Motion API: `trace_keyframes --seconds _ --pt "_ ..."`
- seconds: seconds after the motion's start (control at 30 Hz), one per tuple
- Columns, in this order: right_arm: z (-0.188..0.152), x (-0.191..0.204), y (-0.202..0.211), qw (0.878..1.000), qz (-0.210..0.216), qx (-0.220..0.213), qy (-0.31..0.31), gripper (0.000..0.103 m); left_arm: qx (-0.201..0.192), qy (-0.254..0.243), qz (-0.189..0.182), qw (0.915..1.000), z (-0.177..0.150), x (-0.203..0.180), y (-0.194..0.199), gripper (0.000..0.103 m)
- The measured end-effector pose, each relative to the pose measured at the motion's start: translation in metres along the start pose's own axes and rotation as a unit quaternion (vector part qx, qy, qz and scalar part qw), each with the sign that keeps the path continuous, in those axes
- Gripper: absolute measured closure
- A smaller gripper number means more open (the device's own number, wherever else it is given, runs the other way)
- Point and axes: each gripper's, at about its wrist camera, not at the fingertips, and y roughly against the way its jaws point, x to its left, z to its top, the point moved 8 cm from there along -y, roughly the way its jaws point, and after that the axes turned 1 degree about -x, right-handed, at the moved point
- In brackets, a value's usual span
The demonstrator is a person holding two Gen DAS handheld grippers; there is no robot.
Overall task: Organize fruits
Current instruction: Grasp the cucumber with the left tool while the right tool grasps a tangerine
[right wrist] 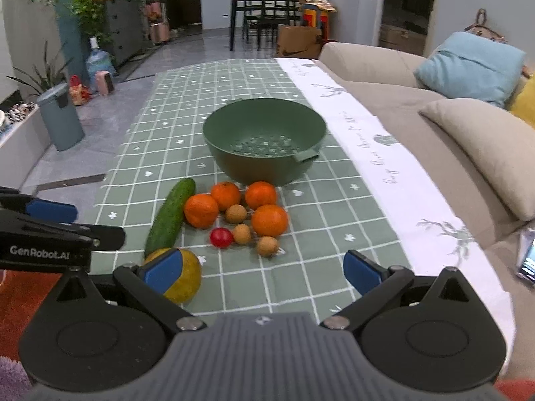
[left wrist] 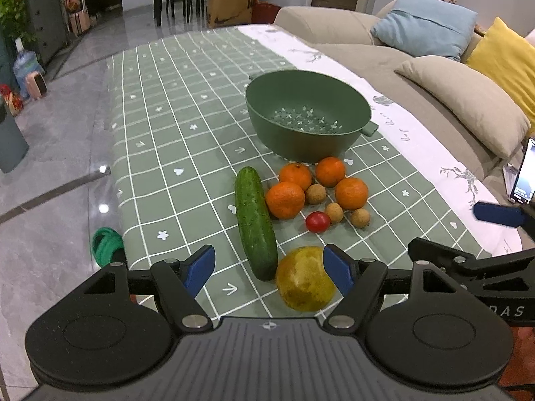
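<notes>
The left hand-held gripper is hanging with jaws spread wide and nothing between them, one blue pad hiding part of the yellow-green fruit on the desk. The right hand-held gripper is gaping too, empty. Oranges, a cucumber, a tomato and small brown fruits are lying before the green colander, whose inside is lying only partly in sight.
</notes>
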Motion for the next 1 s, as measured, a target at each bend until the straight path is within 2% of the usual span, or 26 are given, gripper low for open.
trace_keyframes --seconds 0.03,0.13,0.27,0.33,0.43,0.7,0.8,1.0 --pt "0.001 0.000 -0.006 1.000 0.007 0.005 -0.005 0.015 0.004 0.004 -0.004 1.0000 0.002 0.001 -0.005 0.019" --pt "0.002 0.002 -0.027 0.998 0.039 0.034 -0.021 0.031 0.020 0.018 -0.001 0.9996 0.007 0.009 -0.020 0.022" --pt "0.007 0.000 -0.056 0.998 0.041 0.049 -0.028 0.038 0.043 0.034 -0.005 0.9985 0.011 0.018 -0.041 0.027" --pt "0.012 -0.005 -0.070 0.997 0.043 0.057 -0.037 0.046 0.042 0.040 -0.006 0.9983 0.015 0.021 -0.049 0.028" --pt "0.018 -0.011 -0.085 0.996 0.042 0.063 -0.047 0.052 0.040 0.044 -0.017 0.9981 0.022 0.021 -0.062 0.033" --pt "0.030 -0.022 -0.119 0.993 0.054 0.080 -0.061 0.054 0.082 0.047 -0.019 0.9953 0.028 0.024 -0.106 0.034" --pt "0.031 -0.022 -0.130 0.992 0.060 0.088 -0.063 0.058 0.093 0.036 -0.016 0.9949 0.027 0.024 -0.115 0.036" --pt "0.031 -0.029 -0.147 0.992 0.055 0.096 -0.066 0.058 0.112 0.019 -0.009 0.9935 0.024 0.024 -0.128 0.038"
